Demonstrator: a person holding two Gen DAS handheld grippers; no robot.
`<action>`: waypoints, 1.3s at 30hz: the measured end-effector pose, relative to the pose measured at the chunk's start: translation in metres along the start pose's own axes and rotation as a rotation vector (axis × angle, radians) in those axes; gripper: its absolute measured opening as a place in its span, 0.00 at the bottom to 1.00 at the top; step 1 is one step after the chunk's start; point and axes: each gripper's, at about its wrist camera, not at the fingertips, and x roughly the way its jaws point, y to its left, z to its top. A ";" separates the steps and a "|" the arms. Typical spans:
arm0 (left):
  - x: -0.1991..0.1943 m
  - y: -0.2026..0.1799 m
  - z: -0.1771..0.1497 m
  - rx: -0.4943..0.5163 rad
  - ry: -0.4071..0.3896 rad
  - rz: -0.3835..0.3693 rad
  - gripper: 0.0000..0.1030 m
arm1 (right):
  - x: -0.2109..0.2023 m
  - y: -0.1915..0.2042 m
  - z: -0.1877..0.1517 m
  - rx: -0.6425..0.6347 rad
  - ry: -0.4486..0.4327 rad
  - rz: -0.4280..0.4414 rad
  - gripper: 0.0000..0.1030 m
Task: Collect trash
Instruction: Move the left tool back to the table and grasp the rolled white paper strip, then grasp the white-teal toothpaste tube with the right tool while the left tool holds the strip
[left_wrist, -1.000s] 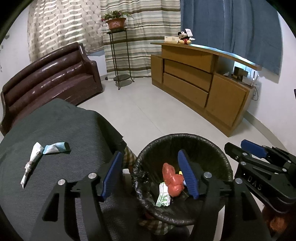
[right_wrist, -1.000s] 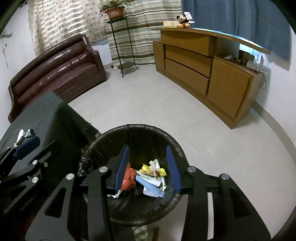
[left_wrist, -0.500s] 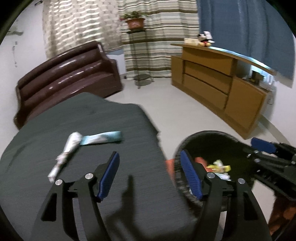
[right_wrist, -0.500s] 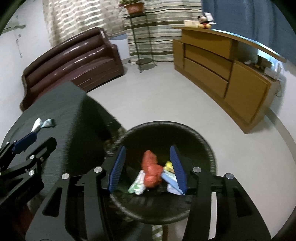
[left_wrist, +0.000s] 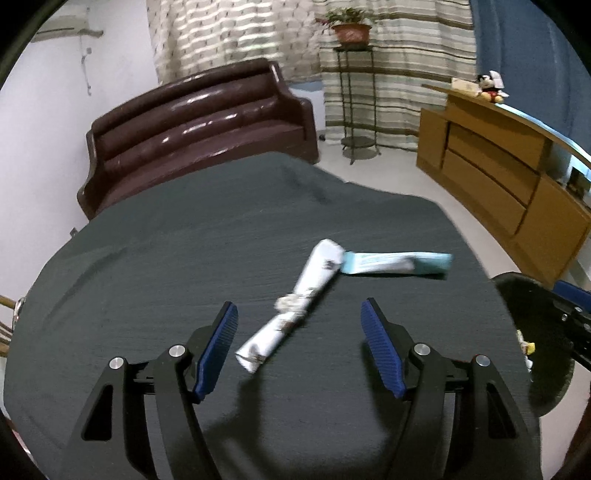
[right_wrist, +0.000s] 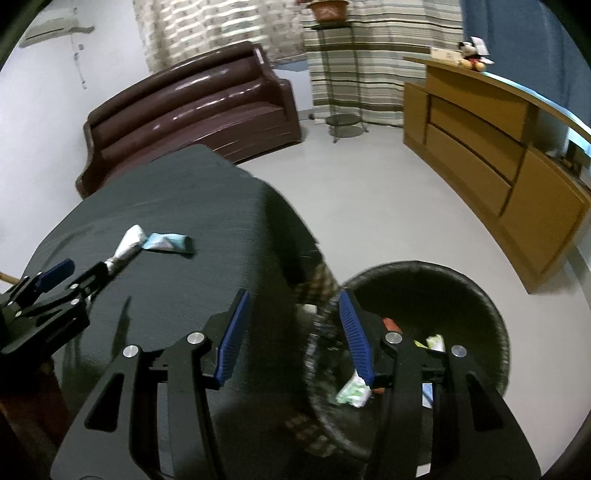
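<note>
The left gripper hangs over the dark cloth-covered surface with its jaws set wide and nothing between the blue pads; a rolled white wrapper lies on the cloth just ahead of the gap, slanting away to the right, its near end between the fingertips in the view but gripped by neither; its far end touches a teal and white packet that lies crosswise toward the surface's right edge; the left jaws have just been opening, and the right gripper's too, each with nothing held.

The right gripper stands moderately open and empty, straddling the surface's right edge and the rim of a black bin on the floor beside it; inside the bin lie a green and white wrapper and other scraps, partly hidden behind the right finger; in this view both pieces on the cloth lie well to the left, by the left gripper.

A brown sofa stands behind the surface.
</note>
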 end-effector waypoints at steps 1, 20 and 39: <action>0.005 0.003 0.001 -0.002 0.014 -0.001 0.65 | 0.002 0.004 0.001 -0.008 0.004 0.006 0.48; 0.029 0.022 0.002 0.039 0.106 -0.129 0.23 | 0.041 0.068 0.033 -0.150 0.063 0.081 0.48; 0.014 0.082 -0.002 -0.072 0.077 -0.048 0.17 | 0.064 0.092 0.043 -0.216 0.104 0.084 0.48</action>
